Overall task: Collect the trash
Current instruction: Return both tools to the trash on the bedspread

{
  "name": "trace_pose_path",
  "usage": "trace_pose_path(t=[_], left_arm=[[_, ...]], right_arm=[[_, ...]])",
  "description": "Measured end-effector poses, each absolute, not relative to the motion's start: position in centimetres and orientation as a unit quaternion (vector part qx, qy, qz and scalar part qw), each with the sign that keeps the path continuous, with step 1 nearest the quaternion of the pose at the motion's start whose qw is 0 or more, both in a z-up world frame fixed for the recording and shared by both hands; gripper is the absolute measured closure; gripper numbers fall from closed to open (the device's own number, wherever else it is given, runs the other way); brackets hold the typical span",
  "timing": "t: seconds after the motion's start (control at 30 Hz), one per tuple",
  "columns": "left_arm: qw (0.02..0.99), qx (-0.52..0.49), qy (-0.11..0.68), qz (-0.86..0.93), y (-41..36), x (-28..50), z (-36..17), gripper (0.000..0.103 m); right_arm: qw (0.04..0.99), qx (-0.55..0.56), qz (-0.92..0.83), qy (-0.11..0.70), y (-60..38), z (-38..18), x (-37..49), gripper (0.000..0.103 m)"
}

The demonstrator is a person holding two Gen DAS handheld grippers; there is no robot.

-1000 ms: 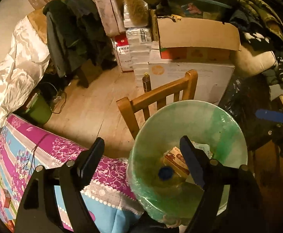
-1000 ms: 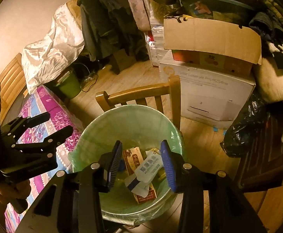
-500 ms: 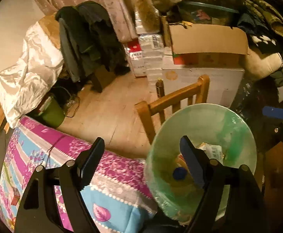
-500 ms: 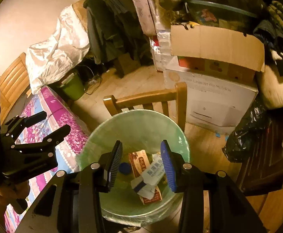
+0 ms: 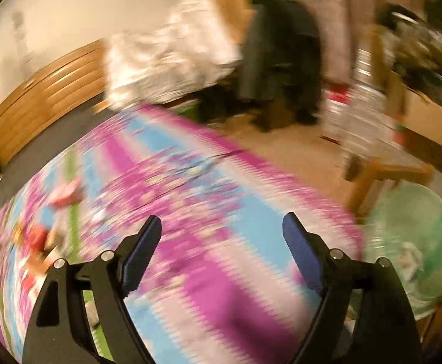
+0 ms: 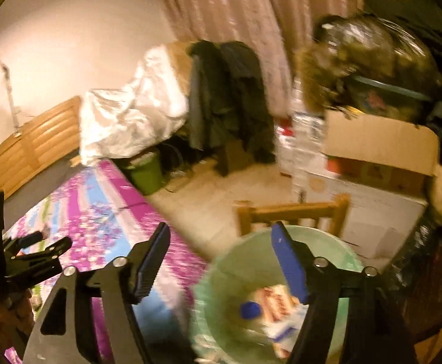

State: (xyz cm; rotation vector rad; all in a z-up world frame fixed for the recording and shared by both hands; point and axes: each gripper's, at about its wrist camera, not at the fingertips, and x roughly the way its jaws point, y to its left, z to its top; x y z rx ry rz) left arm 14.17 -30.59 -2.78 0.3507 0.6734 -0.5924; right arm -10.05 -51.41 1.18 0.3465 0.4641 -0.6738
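A bin with a pale green liner (image 6: 236,270) stands beside the table; inside lie a blue cap (image 6: 249,309), a red-brown carton (image 6: 274,301) and a white wrapper (image 6: 284,330). My right gripper (image 6: 221,227) hovers over the bin's left rim, its jaws opening with nothing between them. My left gripper (image 5: 222,220) is over the purple and blue tablecloth (image 5: 190,182), jaws wide and still opening a little, empty. It also shows at the left edge of the right wrist view, left gripper (image 6: 54,241). The bin (image 5: 412,236) is at its far right. Blurred red shapes (image 5: 35,242) lie on the cloth.
A wooden chair (image 6: 294,212) stands just behind the bin. Beyond it are a cardboard box (image 6: 379,142) on a white box (image 6: 372,215), a black bag (image 6: 415,257), a small green bucket (image 6: 146,173), hanging dark jackets (image 6: 230,97) and a wooden headboard (image 6: 29,145).
Both views have swung left from the bin towards the table. The right jaws have spread apart; the white wrapper seen between them now lies in the bin.
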Motion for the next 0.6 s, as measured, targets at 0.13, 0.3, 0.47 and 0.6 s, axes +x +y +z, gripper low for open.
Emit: trace_pose_path(t=[0.13, 0.3, 0.47, 0.6], left_arm=[[0.909, 0.117, 0.347, -0.2, -21.1, 17.0, -3.9, 0.024], [0.919, 0.052, 0.381, -0.086, -8.7, 18.0, -6.2, 0.022], [0.905, -0.014, 0.424, 0.025, 2.5, 18.6, -8.5, 0.022], [0.901, -0.045, 0.425, 0.074, 8.0, 18.4, -9.3, 0.022]], right_arm=[[0.918, 0.151, -0.26, 0.258, -47.7, 0.3, -4.6, 0.031], [0.932, 0.119, -0.127, 0.317, -40.3, -1.8, 4.2, 0.031], [0.915, 0.104, 0.065, 0.385, -29.8, -4.1, 14.8, 0.055], [0.893, 0.061, 0.162, 0.415, -20.4, -4.8, 23.1, 0.059]])
